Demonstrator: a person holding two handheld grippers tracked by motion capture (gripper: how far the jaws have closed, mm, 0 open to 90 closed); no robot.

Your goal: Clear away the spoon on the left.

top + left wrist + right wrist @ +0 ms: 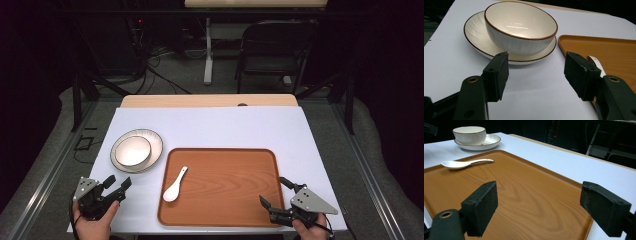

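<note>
We're at the reach-in step, nothing gripped yet. Left gripper (114, 186) w/ jaws wide open, aimed at the bowl (521, 27), which sits on the plate (477, 37) left of the tray (250, 200). Right gripper (282, 198) also open over the tray's near right corner. Next, we judge: close in on the bowl's rim.

Both hands were cropped by the bottom edge of the high view, the left hand (92, 222) and right hand (310, 231) showing little past the knuckles. In the left gripper view, the white spoon (596, 63) lay mostly hidden behind one black jaw, and the wooden tray (599, 47) ran off the right edge. In the right gripper view, the plate (489, 141) sat partly screened by the bowl (469, 134) standing on it.
</note>
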